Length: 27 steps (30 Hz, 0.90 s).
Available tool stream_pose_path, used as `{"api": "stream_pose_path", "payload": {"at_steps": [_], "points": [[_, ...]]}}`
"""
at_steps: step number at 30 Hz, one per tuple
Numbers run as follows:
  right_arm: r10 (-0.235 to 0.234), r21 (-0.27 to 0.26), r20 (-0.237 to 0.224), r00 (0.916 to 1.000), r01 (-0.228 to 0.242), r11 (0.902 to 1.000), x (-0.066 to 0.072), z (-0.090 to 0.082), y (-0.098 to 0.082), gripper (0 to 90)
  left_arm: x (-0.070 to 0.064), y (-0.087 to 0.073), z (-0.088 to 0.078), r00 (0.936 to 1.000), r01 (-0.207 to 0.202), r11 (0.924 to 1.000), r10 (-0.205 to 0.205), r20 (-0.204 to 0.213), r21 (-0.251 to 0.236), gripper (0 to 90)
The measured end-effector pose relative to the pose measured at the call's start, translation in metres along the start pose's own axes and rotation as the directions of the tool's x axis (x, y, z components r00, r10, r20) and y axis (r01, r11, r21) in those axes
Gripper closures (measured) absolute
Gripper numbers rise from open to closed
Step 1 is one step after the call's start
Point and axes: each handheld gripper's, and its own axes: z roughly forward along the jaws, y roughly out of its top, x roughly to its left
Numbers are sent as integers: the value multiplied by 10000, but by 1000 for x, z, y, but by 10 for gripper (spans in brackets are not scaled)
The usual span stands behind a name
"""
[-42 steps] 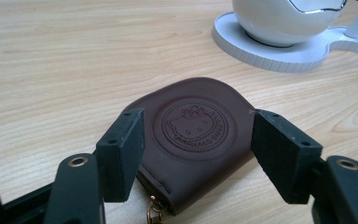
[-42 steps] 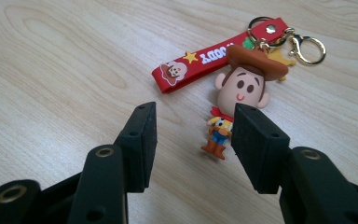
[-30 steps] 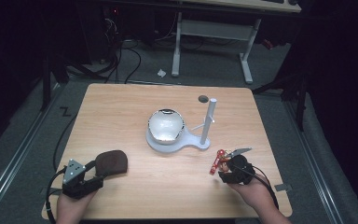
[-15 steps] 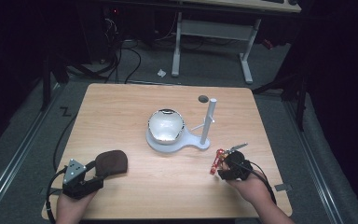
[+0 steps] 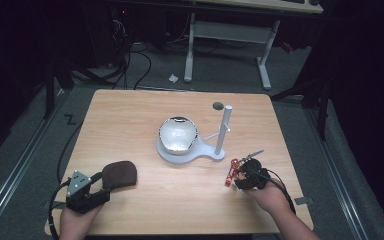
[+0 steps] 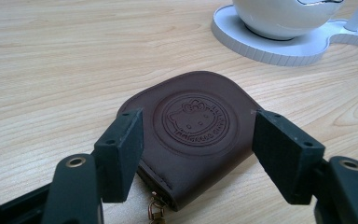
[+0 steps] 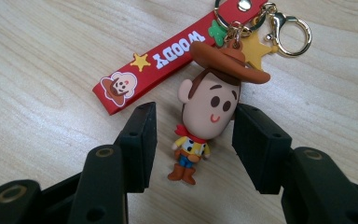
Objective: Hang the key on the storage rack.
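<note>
The right gripper has been shifted toward the desk's near edge since a second ago, and its fingers are seen spread apart around the cowboy keychain, the head barely touched on one side. On the desk, the white stand sits mid-desk. Near the near-left corner, the brown pouch is flanked by the left gripper, fingers open.

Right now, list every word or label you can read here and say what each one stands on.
"WOODY": white letters, upside down in the right gripper view, on the red strap of the cowboy keychain.
Embossed ring of lettering around the cat face on the brown leather pouch: too faint to read.
</note>
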Motion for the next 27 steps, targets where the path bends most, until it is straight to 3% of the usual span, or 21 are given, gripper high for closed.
{"api": "stream_pose_path", "payload": {"at_steps": [11, 27], "points": [[-28, 140, -42, 10000, 28, 9999, -5, 6, 4, 532, 1, 0, 0, 10000, 41, 10000, -41, -19, 25, 342], [85, 211, -270, 9996, -79, 9997, -10, 7, 7, 646, 1, 0, -1, 10000, 50, 10000, -50, -47, -23, 344]]}}
